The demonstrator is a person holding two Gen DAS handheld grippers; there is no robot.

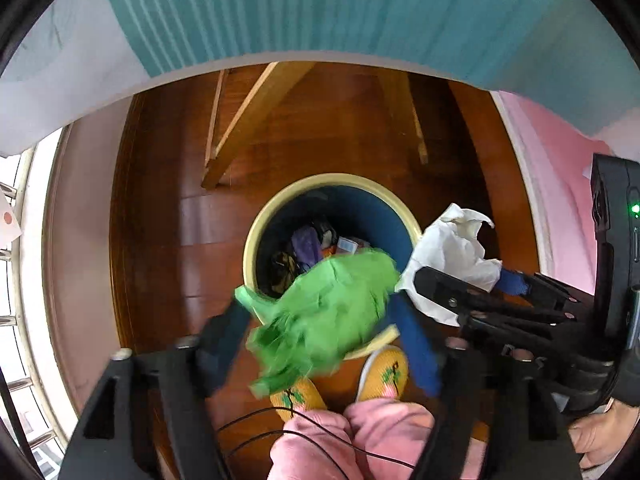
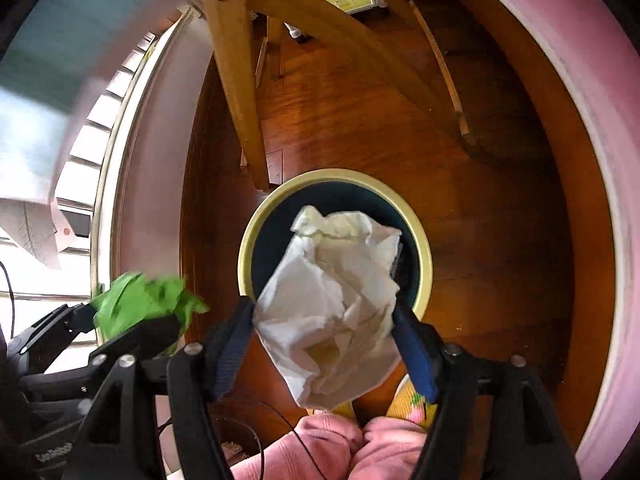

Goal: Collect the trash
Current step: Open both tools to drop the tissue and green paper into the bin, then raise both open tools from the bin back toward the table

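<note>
Left gripper [image 1: 320, 316]: clamped on crumpled green paper [image 1: 324, 312], frame centre, over near rim of bin [image 1: 252, 236]. Right gripper [image 2: 324, 320]: clamped on crumpled white paper [image 2: 332, 304], frame centre, above the bin opening. Wooden floor [image 2: 480, 200] around.

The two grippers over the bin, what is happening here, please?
A person stands over the round bin on the wooden floor. The left gripper holds a crumpled green paper and the right gripper a crumpled white paper, both above the opening. Other trash already lies inside.
</note>
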